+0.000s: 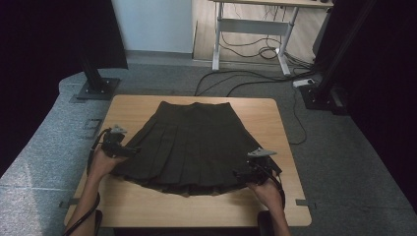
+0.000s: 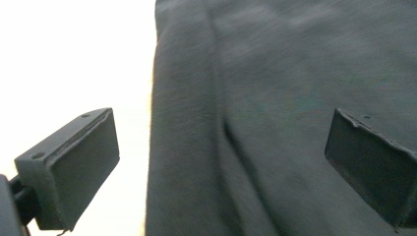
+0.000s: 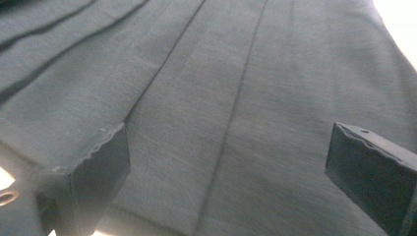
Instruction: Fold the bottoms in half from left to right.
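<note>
Wooden table (image 1: 147, 206) on grey carpet, desk legs and loose cables at the back, and a dark pleated skirt (image 1: 189, 145) spread flat in the middle, waistband at the far edge, hem toward the person. Left gripper (image 1: 132, 151) sits at the skirt's left edge near the hem, right gripper (image 1: 239, 175) at the right hem corner. Both sets of tongs stand wide open and hold nothing: in the left gripper view the jaws straddle the side edge, one over bare table, one over cloth; in the right gripper view both hover over the pleats. Looks like a fold is being set up. To do it well, slide the lower jaw under the hem, catch both layers, close fully, and take matching bites on each side so the lift stays level and the pleats keep their lines.
</note>
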`<state>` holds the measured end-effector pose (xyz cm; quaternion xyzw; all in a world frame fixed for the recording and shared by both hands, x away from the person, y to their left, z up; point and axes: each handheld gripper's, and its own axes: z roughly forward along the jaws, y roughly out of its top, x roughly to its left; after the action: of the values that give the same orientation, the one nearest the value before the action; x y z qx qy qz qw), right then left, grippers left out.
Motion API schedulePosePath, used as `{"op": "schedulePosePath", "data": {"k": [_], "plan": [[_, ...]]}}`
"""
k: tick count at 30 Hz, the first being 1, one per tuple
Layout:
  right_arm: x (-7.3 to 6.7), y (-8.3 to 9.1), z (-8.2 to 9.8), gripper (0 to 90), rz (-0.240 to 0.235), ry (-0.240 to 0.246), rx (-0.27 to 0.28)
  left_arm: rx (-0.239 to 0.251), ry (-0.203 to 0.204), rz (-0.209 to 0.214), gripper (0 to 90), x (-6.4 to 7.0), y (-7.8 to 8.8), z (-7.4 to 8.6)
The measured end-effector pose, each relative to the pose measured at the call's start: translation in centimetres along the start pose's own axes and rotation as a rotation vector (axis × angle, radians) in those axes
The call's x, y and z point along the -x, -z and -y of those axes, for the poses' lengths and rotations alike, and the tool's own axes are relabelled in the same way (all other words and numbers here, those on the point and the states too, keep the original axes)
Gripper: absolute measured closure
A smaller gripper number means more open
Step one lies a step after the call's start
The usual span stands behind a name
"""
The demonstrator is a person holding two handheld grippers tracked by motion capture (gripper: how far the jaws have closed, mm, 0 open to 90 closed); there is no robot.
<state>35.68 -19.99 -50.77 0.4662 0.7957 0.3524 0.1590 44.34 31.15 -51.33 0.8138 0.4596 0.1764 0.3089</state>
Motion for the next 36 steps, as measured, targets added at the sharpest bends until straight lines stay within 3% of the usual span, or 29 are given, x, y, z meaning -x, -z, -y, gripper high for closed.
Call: {"op": "schedulePosePath", "data": {"k": [3,6,7,9,13,17,18,19,21,24,25,29,32,36], "plan": [[-0.3,-0.9,0.2,3.2,0.024,-0.01,-0.017,-0.018,0.012,-0.023,0.2,-0.4,-1.1,0.4],[-0.4,-1.6,0.7,4.8,0.059,-0.015,-0.045,-0.067,-0.013,-0.036,0.9,-0.5,-2.3,1.3],[-0.2,-2.3,1.2,6.0,0.094,-0.015,-0.078,-0.05,0.009,-0.017,0.9,-0.6,-2.4,1.5],[-0.1,-2.6,1.4,6.4,0.108,-0.009,-0.101,-0.033,0.035,-0.015,1.3,-0.6,-2.3,1.9],[0.2,-3.4,1.5,1.4,0.125,-0.003,-0.118,-0.03,0.031,0.0,3.8,0.4,-1.7,2.6],[0.9,-3.7,1.3,0.0,0.12,0.006,-0.119,-0.05,0.019,0.013,4.1,1.9,-1.0,3.2],[1.7,-3.8,1.1,0.0,0.119,0.012,-0.124,-0.067,0.004,0.027,4.0,3.1,-0.5,3.5],[2.1,-3.9,1.0,0.0,0.119,0.013,-0.123,-0.067,0.004,0.027,4.0,3.1,-0.5,3.5],[2.5,-4.0,0.9,0.0,0.119,0.012,-0.121,-0.083,-0.012,0.042,4.1,4.4,-0.2,3.7],[4.9,-4.4,0.4,0.0,0.133,-0.008,-0.118,-0.094,-0.066,0.073,4.6,6.7,0.3,4.2],[6.5,-4.7,0.1,0.0,0.139,-0.033,-0.102,-0.093,-0.096,0.098,4.6,8.3,0.5,4.5],[8.0,-4.9,0.0,0.0,0.151,-0.062,-0.081,-0.117,-0.126,0.124,4.3,10.1,0.8,4.4],[8.0,-4.8,-0.2,1.1,0.154,-0.052,-0.095,-0.121,-0.157,0.131,3.7,10.1,1.4,3.5],[7.0,-3.4,-0.7,5.5,0.149,-0.033,-0.078,-0.01,-0.094,0.132,6.2,7.4,2.9,0.8]]}}
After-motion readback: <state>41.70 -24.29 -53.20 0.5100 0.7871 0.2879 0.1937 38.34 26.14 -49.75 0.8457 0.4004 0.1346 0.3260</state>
